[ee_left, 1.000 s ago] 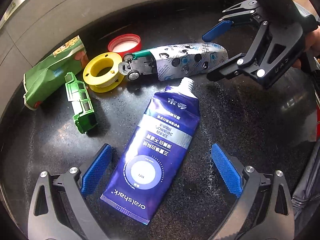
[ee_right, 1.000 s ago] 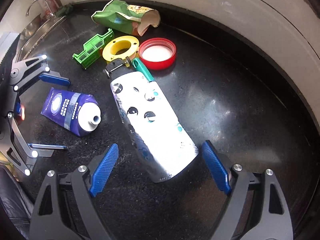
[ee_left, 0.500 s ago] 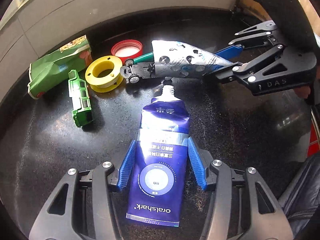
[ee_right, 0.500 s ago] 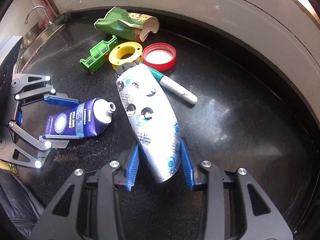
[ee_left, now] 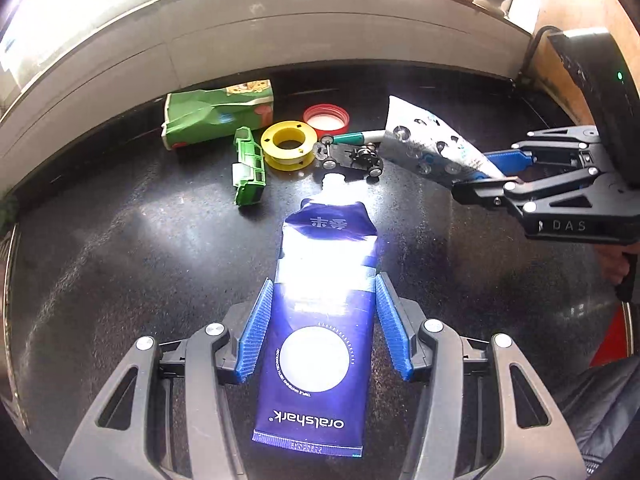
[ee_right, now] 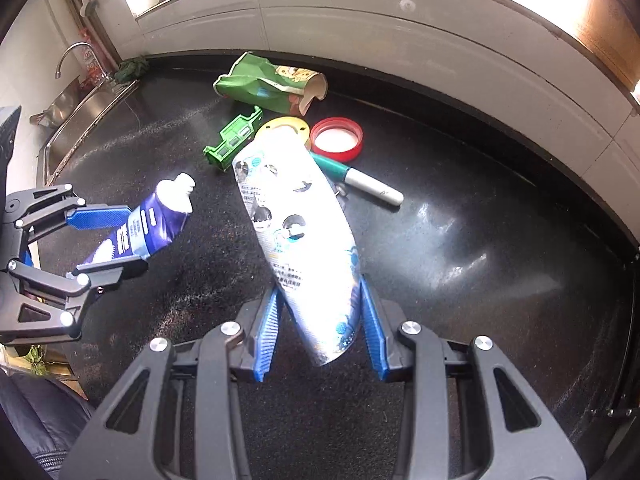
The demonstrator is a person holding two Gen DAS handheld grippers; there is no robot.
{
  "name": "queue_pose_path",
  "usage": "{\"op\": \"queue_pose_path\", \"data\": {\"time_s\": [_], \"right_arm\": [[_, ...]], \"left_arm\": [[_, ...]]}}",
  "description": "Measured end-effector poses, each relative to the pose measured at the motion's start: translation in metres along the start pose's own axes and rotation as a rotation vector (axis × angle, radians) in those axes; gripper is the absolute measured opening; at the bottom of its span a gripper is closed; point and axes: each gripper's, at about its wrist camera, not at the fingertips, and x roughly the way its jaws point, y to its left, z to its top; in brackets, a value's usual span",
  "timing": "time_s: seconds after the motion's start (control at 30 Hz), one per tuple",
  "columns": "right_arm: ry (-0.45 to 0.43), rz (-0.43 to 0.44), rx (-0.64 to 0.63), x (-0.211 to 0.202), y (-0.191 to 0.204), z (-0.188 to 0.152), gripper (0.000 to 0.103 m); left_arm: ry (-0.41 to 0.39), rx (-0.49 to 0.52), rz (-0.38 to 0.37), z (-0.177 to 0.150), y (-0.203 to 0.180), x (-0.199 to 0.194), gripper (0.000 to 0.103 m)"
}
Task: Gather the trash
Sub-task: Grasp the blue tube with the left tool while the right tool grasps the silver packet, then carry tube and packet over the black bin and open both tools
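The black bench (ee_right: pixel 480 240) lies below both grippers. The right gripper (ee_right: pixel 320 320) clamps the flat tail of a white tube (ee_right: pixel 296 224), which slants ahead of it. The left gripper (ee_left: pixel 320 326) pinches a blue toothpaste tube (ee_left: pixel 320 344) at mid-body, nozzle pointing away. Both tubes look light, soft and slick, so the crimped end probably grips best.

both wrist views look down close, sharing the black counter (ee_left: pixel 120 260).
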Motion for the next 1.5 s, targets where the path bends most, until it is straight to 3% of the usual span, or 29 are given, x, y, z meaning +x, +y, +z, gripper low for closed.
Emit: {"op": "queue_pose_path", "data": {"time_s": [0.4, 0.67, 0.93, 1.2, 1.33, 1.5], "right_arm": [[-0.063, 0.017, -0.062, -0.032, 0.048, 0.002, 0.038], [-0.108, 0.135, -0.2, -0.041, 0.147, 0.025, 0.039], [-0.088, 0.328, -0.434, -0.034, 0.305, 0.04, 0.039], [0.004, 0.489, -0.679, -0.015, 0.465, 0.014, 0.04], [0.079, 0.53, -0.755, 0.004, 0.527, -0.007, 0.041], [0.199, 0.521, -0.791, 0.049, 0.584, -0.037, 0.041]], "left_arm": [[-0.08, -0.121, 0.095, -0.035, 0.017, -0.059, 0.051], [-0.127, -0.278, 0.208, -0.095, 0.065, -0.128, 0.051], [-0.122, -0.522, 0.386, -0.207, 0.126, -0.198, 0.051], [-0.069, -0.785, 0.542, -0.337, 0.172, -0.24, 0.051], [-0.077, -0.908, 0.552, -0.399, 0.189, -0.243, 0.051], [-0.058, -1.023, 0.515, -0.454, 0.211, -0.216, 0.051]]}}
